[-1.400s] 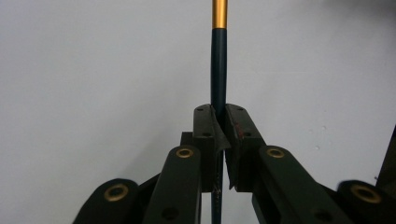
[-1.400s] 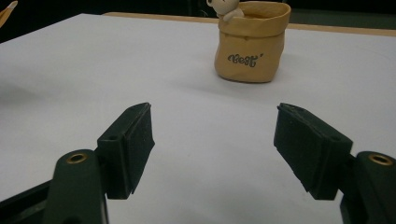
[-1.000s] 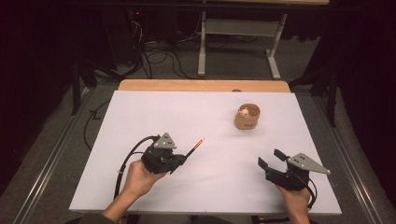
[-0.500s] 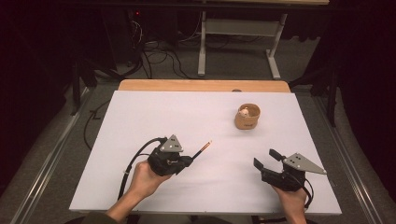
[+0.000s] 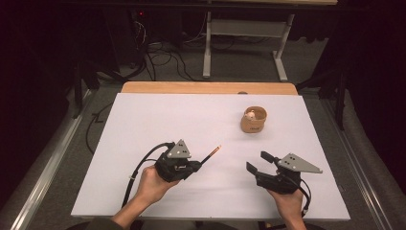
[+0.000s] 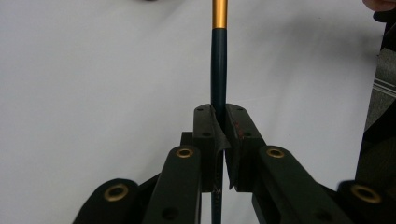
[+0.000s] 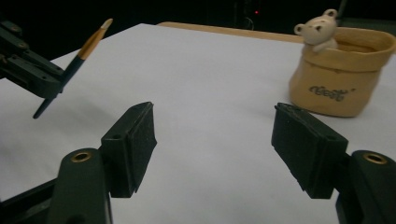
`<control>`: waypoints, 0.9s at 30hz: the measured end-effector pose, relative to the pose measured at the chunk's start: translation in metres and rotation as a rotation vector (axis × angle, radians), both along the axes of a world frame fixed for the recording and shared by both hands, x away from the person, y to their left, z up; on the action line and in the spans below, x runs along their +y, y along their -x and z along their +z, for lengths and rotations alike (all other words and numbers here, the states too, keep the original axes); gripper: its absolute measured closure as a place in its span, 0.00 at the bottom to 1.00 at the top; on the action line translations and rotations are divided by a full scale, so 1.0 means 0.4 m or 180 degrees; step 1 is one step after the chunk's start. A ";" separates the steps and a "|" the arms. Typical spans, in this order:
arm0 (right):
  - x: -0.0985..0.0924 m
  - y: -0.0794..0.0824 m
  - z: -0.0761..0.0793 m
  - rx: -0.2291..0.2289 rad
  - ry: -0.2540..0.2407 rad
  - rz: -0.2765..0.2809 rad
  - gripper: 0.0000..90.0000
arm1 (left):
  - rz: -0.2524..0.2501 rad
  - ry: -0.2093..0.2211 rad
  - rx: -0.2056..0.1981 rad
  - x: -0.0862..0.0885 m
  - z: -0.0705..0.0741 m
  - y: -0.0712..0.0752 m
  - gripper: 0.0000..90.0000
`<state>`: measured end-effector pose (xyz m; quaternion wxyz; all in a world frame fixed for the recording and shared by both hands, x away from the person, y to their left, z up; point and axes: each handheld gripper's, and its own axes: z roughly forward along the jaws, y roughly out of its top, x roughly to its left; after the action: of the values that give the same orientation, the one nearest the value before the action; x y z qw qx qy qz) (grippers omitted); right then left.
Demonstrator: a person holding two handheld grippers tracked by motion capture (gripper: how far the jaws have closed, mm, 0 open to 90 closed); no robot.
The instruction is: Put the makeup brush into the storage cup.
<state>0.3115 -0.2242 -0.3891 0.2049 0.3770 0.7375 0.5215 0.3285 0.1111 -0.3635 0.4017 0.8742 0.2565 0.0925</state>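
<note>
Dark brush (image 5: 211, 155) with gold ferrule, clamped, angled above white table (image 5: 143, 124).

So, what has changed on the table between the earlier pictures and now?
The left hand-held gripper, shut on the brush, shifted a little to the right. The right hand-held gripper drifted left, jaws open. The tan pot stayed in place.

This looks like a lab or recording studio rather than a home. A white sheet (image 5: 158, 124) covers a wooden table (image 5: 191, 87) set in a dark room with black surroundings. Behind it, loose cables (image 5: 160, 55) run over a grey carpeted floor (image 5: 239, 67) towards dark equipment with a small red light (image 5: 140, 13). A white metal desk frame (image 5: 249, 33) stands further back, and metal rails (image 5: 52, 158) flank the table.
</note>
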 end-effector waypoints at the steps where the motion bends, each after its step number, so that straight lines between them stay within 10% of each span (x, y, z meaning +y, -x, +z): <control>1: 0.006 -0.001 0.001 -0.0005 0.0018 0.0023 0.36 | 0.0000 0.0000 0.0000 0.000 0.000 0.000 0.93; 27: 0.120 -0.026 0.017 0.0103 -0.0016 0.0499 0.41 | -0.0073 0.0039 -0.0076 -0.019 -0.005 0.010 0.93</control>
<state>0.3220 -0.1764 -0.3825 0.1506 0.3269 0.7667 0.5317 0.3243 0.1034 -0.3656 0.4112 0.8735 0.2422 0.0967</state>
